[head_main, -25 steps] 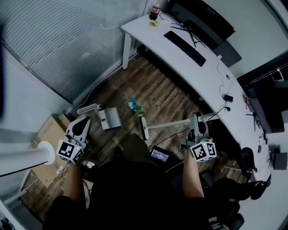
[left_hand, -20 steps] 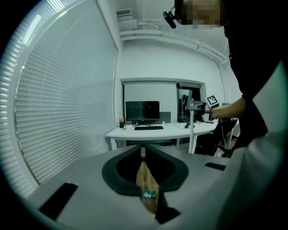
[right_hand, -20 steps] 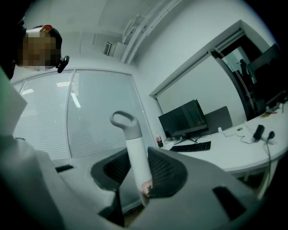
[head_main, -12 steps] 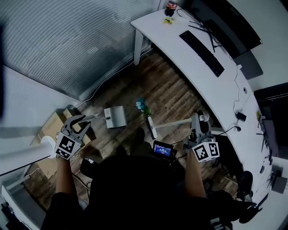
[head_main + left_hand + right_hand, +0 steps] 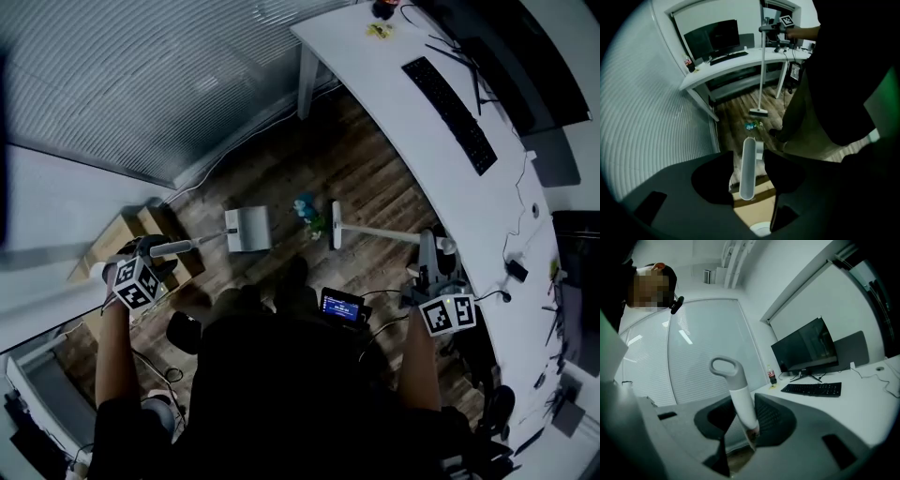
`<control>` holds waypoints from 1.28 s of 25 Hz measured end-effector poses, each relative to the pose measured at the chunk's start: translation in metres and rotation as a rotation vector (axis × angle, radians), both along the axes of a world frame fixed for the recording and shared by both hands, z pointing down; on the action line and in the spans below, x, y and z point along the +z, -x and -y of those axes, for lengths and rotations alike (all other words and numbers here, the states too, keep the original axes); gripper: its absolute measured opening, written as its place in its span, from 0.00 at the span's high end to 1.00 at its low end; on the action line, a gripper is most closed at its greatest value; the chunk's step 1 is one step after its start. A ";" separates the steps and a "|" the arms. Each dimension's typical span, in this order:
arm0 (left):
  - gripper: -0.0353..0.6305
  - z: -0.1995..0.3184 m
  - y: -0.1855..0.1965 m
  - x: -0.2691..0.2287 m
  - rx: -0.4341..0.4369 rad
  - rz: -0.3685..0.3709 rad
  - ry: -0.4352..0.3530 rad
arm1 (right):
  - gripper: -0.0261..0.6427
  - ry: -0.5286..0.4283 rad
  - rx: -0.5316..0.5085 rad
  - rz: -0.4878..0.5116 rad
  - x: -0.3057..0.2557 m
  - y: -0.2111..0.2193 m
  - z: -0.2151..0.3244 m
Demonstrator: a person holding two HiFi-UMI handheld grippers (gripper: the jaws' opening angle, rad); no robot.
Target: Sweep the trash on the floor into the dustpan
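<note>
We held the left gripper (image 5: pixel 142 255) out at about nine o'clock in the head view, pointing steeply down above a cardboard box (image 5: pixel 139 225). Its jaws had just been opening and stood spread wide. In the left gripper view the white dustpan handle (image 5: pixel 747 173) stood between them with a gap on either side, so neither pad pressed on it.

From there the handle ran toward three o'clock to the dustpan (image 5: pixel 248 228), which sat on the wooden floor (image 5: pixel 375 183). The trash (image 5: pixel 307 208), a small blue and green heap, lay on the floor at about two o'clock of the dustpan, near its edge. It was just beside the broom head (image 5: pixel 336 225), on that head's ten o'clock side. We could not tell whether the bristles touched it.

The broom stick (image 5: pixel 384 234) ran from the head toward four o'clock to the right gripper (image 5: pixel 429 267), held roughly level. In the right gripper view its jaws were pinching the white broom handle (image 5: pixel 740 404), and the grey loop (image 5: pixel 725 367) at the handle's end stood clear above them.

A white desk (image 5: pixel 412 122) curved from twelve to four o'clock. It carried a keyboard (image 5: pixel 450 112), a monitor (image 5: pixel 806 350) and a bottle (image 5: pixel 772 375). Window blinds (image 5: pixel 141 84) filled the ten o'clock side.
</note>
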State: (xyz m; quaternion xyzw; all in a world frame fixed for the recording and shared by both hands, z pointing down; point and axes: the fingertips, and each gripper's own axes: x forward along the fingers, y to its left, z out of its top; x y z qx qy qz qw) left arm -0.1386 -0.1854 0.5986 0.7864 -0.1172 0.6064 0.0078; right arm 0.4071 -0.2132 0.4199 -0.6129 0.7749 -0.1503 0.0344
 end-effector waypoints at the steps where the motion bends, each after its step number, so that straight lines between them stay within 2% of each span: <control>1: 0.65 0.001 0.004 0.008 0.015 0.024 0.017 | 0.80 0.010 -0.026 -0.025 0.007 0.002 0.007; 3: 0.65 0.002 0.014 0.023 0.043 0.060 0.054 | 0.80 0.037 -0.085 -0.086 0.023 0.007 0.018; 6: 0.66 0.002 0.022 0.039 0.066 0.061 0.100 | 0.80 0.078 -0.108 -0.144 0.039 0.006 0.034; 8: 0.68 0.004 0.024 0.044 0.071 0.044 0.126 | 0.81 0.088 -0.091 -0.165 0.044 -0.001 0.046; 10: 0.74 0.003 0.023 0.048 0.081 0.021 0.150 | 0.81 0.098 -0.056 -0.173 0.050 -0.010 0.055; 14: 0.75 0.001 0.018 0.051 0.074 -0.053 0.180 | 0.81 0.116 0.016 -0.182 0.059 -0.024 0.075; 18: 0.75 0.005 0.014 0.049 0.045 -0.102 0.175 | 0.82 0.117 0.009 -0.224 0.061 -0.021 0.091; 24: 0.75 0.007 0.006 0.046 -0.030 -0.116 0.165 | 0.82 0.137 -0.059 -0.320 0.074 0.004 0.101; 28: 0.75 0.003 -0.001 0.043 -0.075 -0.167 0.159 | 0.82 0.166 -0.185 -0.424 0.099 0.046 0.096; 32: 0.75 -0.003 -0.006 0.042 -0.148 -0.203 0.146 | 0.82 0.237 -0.287 -0.473 0.147 0.091 0.080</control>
